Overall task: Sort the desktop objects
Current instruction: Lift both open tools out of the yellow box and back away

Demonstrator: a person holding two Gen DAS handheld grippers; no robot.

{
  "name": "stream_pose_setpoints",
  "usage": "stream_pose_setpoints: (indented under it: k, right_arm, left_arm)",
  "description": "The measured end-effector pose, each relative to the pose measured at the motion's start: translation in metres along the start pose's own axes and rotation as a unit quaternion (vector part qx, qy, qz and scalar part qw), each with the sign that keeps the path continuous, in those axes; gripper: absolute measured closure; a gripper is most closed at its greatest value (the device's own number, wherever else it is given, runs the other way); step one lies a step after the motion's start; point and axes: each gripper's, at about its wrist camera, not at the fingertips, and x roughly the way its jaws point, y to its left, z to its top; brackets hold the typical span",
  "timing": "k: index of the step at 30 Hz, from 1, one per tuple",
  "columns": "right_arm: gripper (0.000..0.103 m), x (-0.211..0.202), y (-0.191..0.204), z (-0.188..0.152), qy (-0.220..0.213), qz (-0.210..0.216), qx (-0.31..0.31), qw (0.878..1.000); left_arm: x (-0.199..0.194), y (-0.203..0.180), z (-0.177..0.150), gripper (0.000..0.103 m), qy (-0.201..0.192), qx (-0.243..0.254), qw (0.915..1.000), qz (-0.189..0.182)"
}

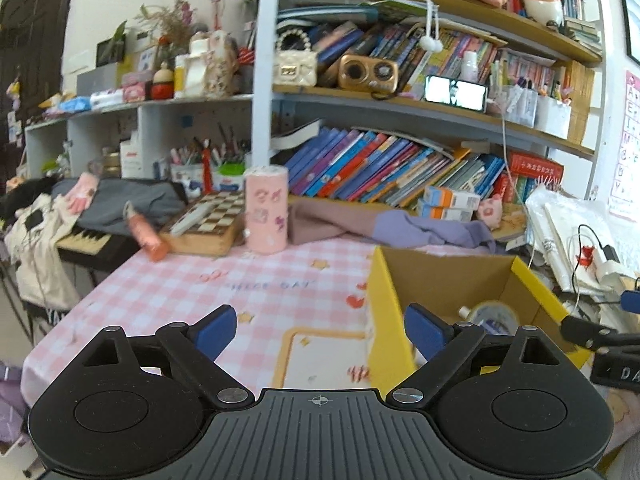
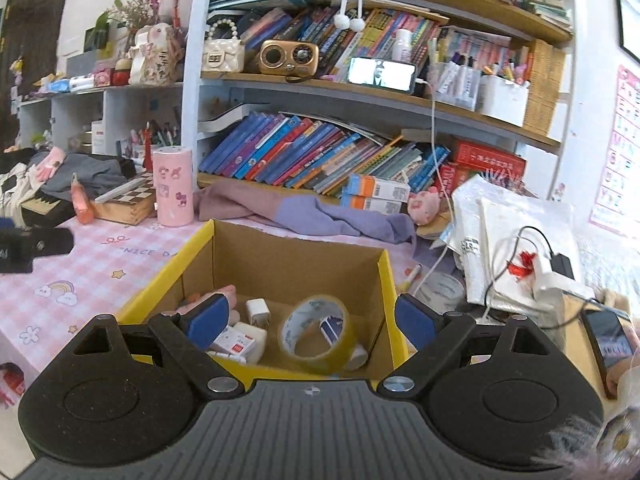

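the pink checked counter [image 1: 168,300] lies bare ahead of the left claw [image 1: 320,330], out to the pink cylinder [image 1: 266,210] and chessboard [image 1: 208,220] at its far edge. the yellow box [image 2: 390,280] stands open-topped under the right claw [image 2: 308,322], its floor crowded by a tape roll [image 2: 318,334] and white plugs [image 2: 258,312]. bags and cables [image 2: 516,256] hem its right side.

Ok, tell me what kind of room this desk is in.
Most likely a child's bedroom or home study corner: shelves crammed with children's books, a pink checked "nice day" tablecloth, and a pink cartoon-sticker cylinder beside a chessboard.
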Motion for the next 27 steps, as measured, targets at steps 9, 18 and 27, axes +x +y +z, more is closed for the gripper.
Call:
stream_pose_setpoints:
  k: [9, 18, 27]
  right_arm:
    - [0.013, -0.034, 0.040, -0.022, 0.015, -0.036, 0.032, 0.999]
    - [0.012, -0.069, 0.095, -0.043, 0.033, -0.041, 0.042, 0.998]
    - [0.012, -0.084, 0.125, -0.060, 0.065, -0.042, 0.060, 0.995]
  left_arm:
    - [-0.028, 0.042, -0.023, 0.009, 0.018, -0.011, 0.9998, 0.004]
    - [-0.056, 0.077, -0.046, 0.009, 0.037, -0.009, 0.9993, 0.000]
    - [-0.071, 0.102, -0.061, 0.009, 0.060, -0.002, 0.9982, -0.006]
